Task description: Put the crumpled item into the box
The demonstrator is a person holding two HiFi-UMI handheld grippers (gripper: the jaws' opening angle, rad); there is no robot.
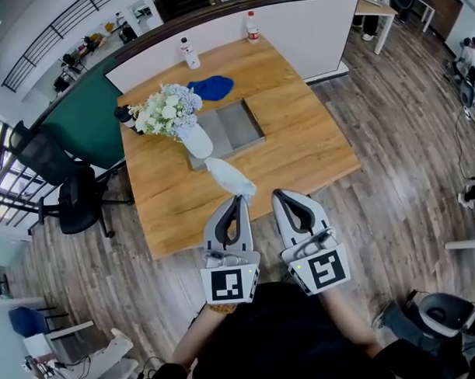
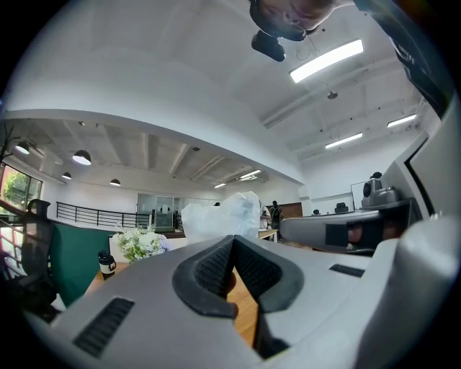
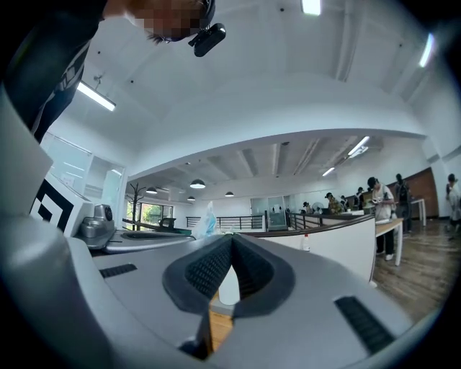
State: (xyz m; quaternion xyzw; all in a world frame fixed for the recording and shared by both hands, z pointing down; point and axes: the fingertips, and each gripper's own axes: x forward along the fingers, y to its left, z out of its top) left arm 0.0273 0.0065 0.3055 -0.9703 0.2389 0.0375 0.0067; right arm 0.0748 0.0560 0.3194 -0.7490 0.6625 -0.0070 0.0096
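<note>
Left claw: the left claw (image 1: 239, 197) is pressed together on the crumpled item (image 1: 229, 177), a pale, wrinkled, plastic-looking wad that sticks out past its tips.
Right claw: the right claw (image 1: 278, 194) is pressed together too, with nothing between its jaws, and hangs just beside the left one at the near side of the table (image 1: 306, 155).
Crumpled item: it is up in the air in the grip, over the near part of the table and short of the box.
Done so far: the pick-up looks finished, since the item is off the wood and firmly pinched.
Left to do: the carry forward, then letting go over the box, so by this reading the task is roughly at its middle.
Box: the box (image 1: 243, 118) is a shallow grey open tray at mid-table, beyond the item, and it looks empty inside.
In the way: a white vase (image 1: 197, 141) stands at the box's near-left corner, right between the item and the box. Whether it touches the rim cannot be told.
Flowers: the flowers (image 1: 166, 109) spread wide over the left of the box, so a path from the right side looks the safer one.
Black cup: the black cup (image 1: 124, 115) sits just beside the flowers at the table's left edge.
Blue cloth: the blue cloth (image 1: 211, 88) lies just past the box's far edge.
Bottles: one bottle (image 1: 189, 53) and a second bottle (image 1: 252, 26) stand at the far edge by the partition, well clear of the route.
Off the table: an office chair (image 1: 74, 200) stands on the floor to the left.
</note>
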